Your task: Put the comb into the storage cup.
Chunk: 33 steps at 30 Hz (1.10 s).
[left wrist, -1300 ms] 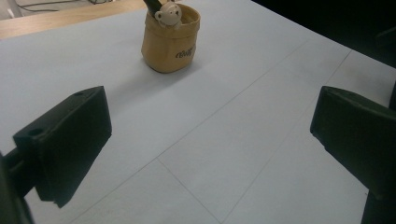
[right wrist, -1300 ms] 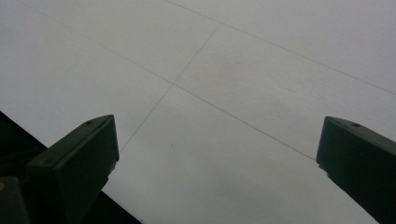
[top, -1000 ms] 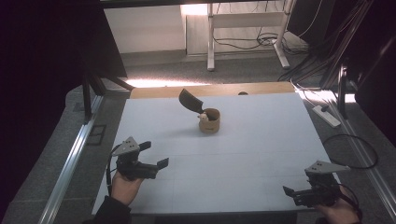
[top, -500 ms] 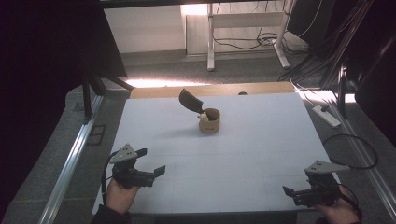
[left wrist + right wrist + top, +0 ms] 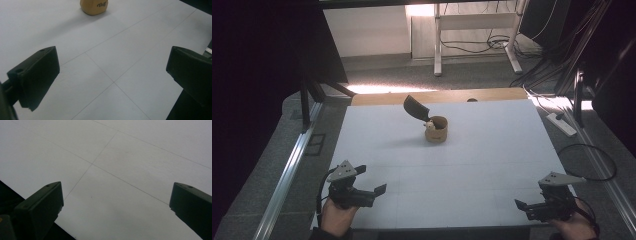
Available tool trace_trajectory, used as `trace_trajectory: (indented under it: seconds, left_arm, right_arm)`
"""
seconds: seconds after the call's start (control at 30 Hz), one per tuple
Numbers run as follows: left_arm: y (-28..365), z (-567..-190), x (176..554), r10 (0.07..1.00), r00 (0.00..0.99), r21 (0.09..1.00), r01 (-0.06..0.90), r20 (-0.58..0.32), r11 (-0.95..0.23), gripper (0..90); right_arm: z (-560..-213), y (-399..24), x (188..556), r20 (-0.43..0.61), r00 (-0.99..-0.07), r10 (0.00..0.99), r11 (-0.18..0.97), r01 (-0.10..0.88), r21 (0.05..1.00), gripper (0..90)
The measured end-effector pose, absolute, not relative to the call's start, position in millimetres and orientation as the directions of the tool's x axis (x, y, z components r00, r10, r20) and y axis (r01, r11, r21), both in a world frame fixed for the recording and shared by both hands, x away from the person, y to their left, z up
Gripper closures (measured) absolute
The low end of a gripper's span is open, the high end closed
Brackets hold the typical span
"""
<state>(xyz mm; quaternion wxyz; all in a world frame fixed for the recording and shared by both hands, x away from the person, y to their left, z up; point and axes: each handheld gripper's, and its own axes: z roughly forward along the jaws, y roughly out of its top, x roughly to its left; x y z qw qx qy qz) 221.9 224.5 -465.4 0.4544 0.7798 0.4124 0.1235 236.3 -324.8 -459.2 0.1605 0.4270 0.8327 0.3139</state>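
A tan round pot [image 5: 436, 132] stands on the white table [image 5: 492, 150], far of centre. A dark brown lid [image 5: 416, 108] leans up from its left rim, and something small and pale [image 5: 430, 125] sits at its mouth. In the left gripper view the pot [image 5: 94, 6] is at the top edge, well ahead of the jaws. My left gripper [image 5: 371, 180] is held at the near left corner, open and empty [image 5: 112, 67]. My right gripper [image 5: 526, 207] hovers at the near right corner, also open, with bare table between its jaws [image 5: 116, 200].
A wooden strip [image 5: 437, 96] runs along the table's far edge. A metal rail [image 5: 287, 170] borders the left side. On the floor to the right lie a white power strip [image 5: 560, 124] and a looped black cable [image 5: 587, 161]. Thin seam lines cross the tabletop.
My left gripper has drawn back toward the near edge and slightly left. The right gripper and the pot have stayed put.
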Motion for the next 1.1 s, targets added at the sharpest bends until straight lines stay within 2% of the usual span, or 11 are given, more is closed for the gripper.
trace_trajectory:
  seconds: [0.73, 1.1]
  left_arm:
    - [227.4, -468.3, 203.6, 0.774, 0.612, 0.791, 0.549, -0.160, -0.270, 0.0]
    - [226.1, -474.8, 200.2, 0.781, 0.606, 0.750, 0.585, -0.152, -0.308, 0.0]
  right_arm:
    - [-459.4, -324.5, 236.5, -0.001, -0.582, 0.813, 0.441, 0.614, 0.654, 0.0]
    - [-459.4, -323.8, 236.5, -0.005, -0.581, 0.814, 0.443, 0.615, 0.652, 0.0]
